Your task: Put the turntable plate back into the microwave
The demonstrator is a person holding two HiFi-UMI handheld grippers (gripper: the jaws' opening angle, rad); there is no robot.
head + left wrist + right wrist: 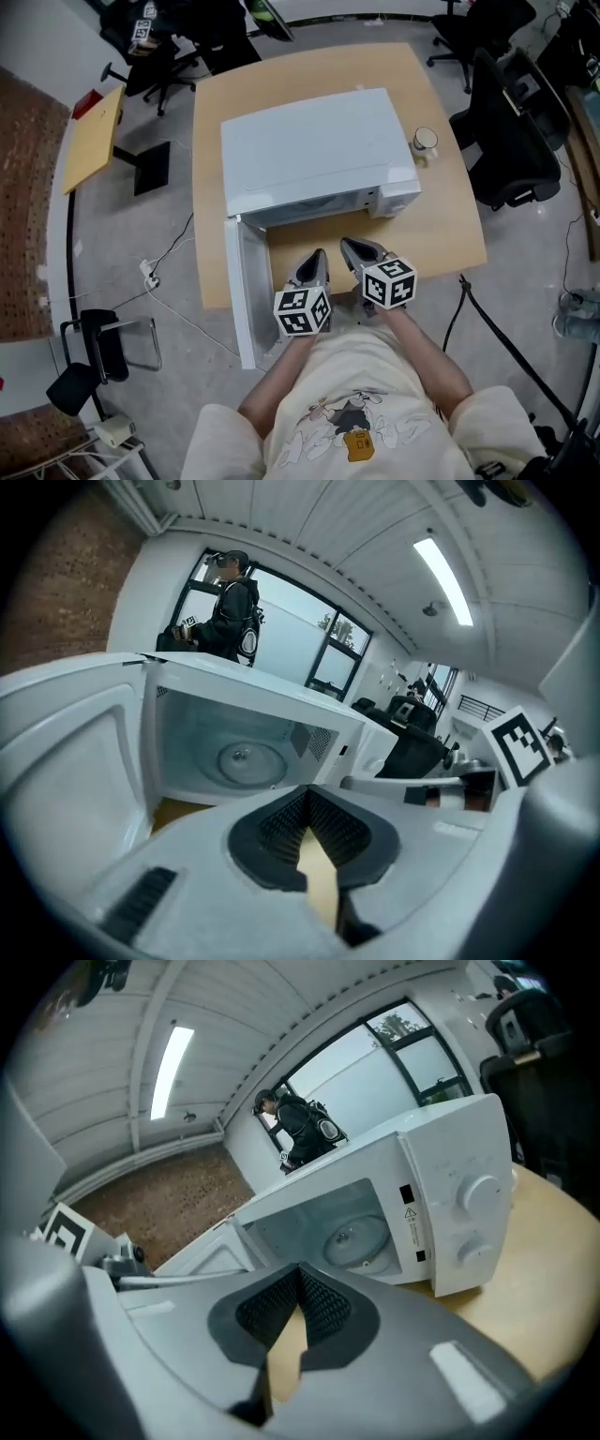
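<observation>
- Turntable plate [251, 761]: lies flat on the cavity floor of the microwave [309, 150], apparently seated.
- Microwave: stands on the desk [450, 225], door [246, 291] swung fully open.
- Left hand-held gripper [307, 803]: jaws together, nothing between them; outside the cavity.
- Right hand-held gripper [300, 1283]: likewise closed and empty, just beside the left.
- Step: placement looks complete. The next move is probably to swing the door closed, pushing on its outer face.

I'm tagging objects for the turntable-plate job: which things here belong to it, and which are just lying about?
Belongs to the job:
- microwave, with its door swung open
- turntable plate, lying inside the cavity
- left gripper and right gripper, both shut and empty

Just lying about:
- mug on the table beside the microwave
- office chairs
</observation>
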